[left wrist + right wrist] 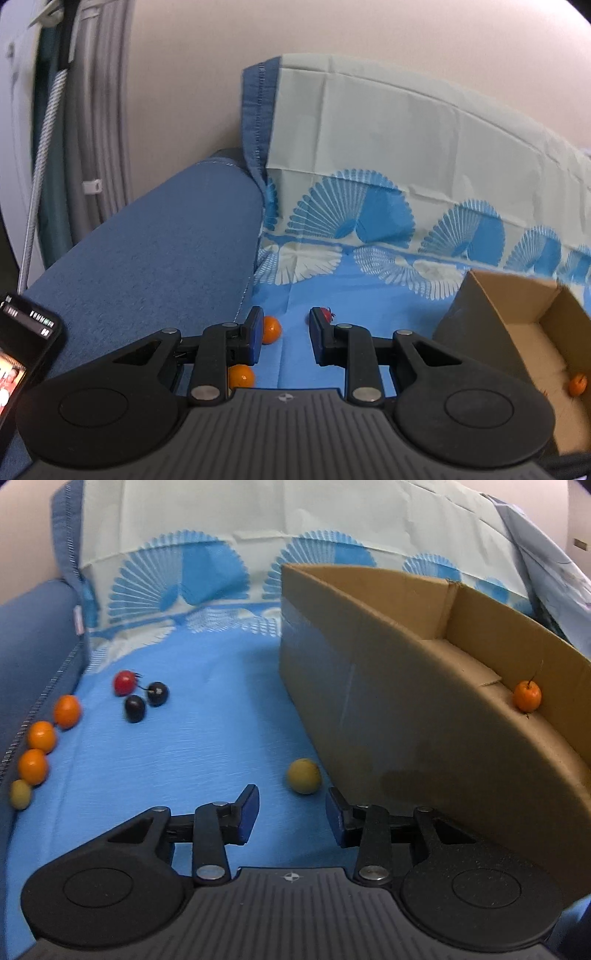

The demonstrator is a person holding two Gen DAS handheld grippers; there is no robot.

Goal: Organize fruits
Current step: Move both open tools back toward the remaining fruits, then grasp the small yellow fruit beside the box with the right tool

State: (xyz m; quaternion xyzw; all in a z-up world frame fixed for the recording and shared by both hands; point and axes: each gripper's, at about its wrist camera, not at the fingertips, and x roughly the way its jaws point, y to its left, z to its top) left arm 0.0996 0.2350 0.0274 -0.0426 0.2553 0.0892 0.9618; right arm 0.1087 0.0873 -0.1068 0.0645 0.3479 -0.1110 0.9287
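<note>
My right gripper (291,812) hangs low over a smooth blue cloth (207,746), its jaws parted and gripping nothing. Just beyond the tips lies a dull yellow fruit (303,776), round and matte, just beside the near wall of a cardboard box (388,709). The box is plain corrugated brown, open-topped; inside, against its far wall, rests one glossy orange fruit (527,696) with a thin stem.

Far left on the cloth sits a small cluster: a shiny red fruit (125,682) and two dark fruits (146,700), close together. Along the left edge, against the coarse blue sofa arm (33,635), three orange fruits (46,734) run in a line, with a small yellow-green one (20,794) nearest.

My left gripper (284,332) has its jaws slightly apart and empty, above the same cloth. Behind its left finger I see two smooth orange balls (271,329), one partly hidden. A phone (26,350) shows at the left edge. A pale creased sheet with blue fan prints (406,147) drapes the sofa back.
</note>
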